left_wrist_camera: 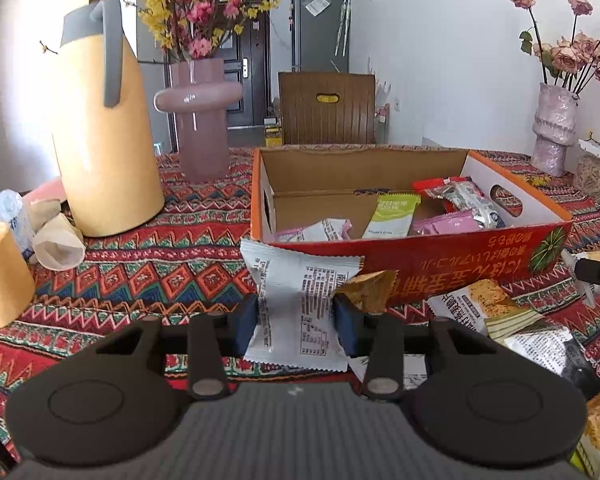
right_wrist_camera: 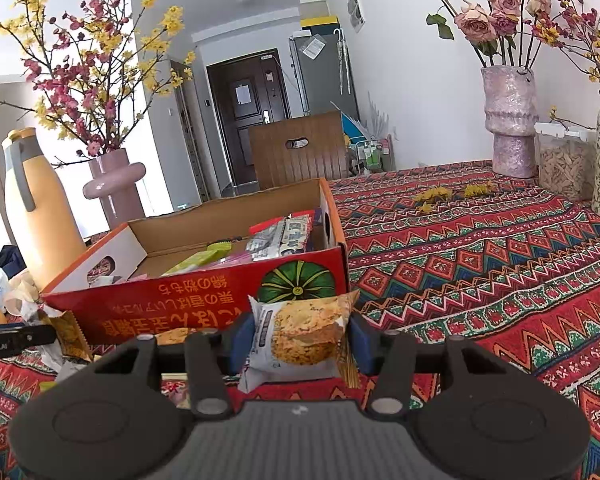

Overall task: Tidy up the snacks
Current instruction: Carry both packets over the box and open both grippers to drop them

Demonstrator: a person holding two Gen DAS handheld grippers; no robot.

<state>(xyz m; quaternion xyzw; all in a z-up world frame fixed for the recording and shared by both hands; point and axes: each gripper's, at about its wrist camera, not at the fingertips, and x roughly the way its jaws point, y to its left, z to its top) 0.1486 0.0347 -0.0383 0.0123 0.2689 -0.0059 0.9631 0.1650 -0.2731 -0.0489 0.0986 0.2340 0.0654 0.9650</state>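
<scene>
In the left wrist view my left gripper (left_wrist_camera: pixel 296 322) is shut on a white snack packet (left_wrist_camera: pixel 296 300) with printed text, held just in front of the red cardboard box (left_wrist_camera: pixel 420 258). The box holds several snack packets, among them a green one (left_wrist_camera: pixel 390 216) and a pink one (left_wrist_camera: pixel 448 222). In the right wrist view my right gripper (right_wrist_camera: pixel 300 344) is shut on a white packet picturing a golden biscuit (right_wrist_camera: pixel 300 336), near the box's front right corner (right_wrist_camera: pixel 300 280). More loose packets (left_wrist_camera: pixel 496 312) lie on the cloth to the right of the left gripper.
A patterned red tablecloth (right_wrist_camera: pixel 480 272) covers the table. A yellow thermos jug (left_wrist_camera: pixel 100 132), a pink vase (left_wrist_camera: pixel 200 120), a yellow cup (left_wrist_camera: pixel 0 276) and crumpled paper stand at the left. Flower vases (right_wrist_camera: pixel 510 128) and a clear jar (right_wrist_camera: pixel 564 164) stand by the wall at the right.
</scene>
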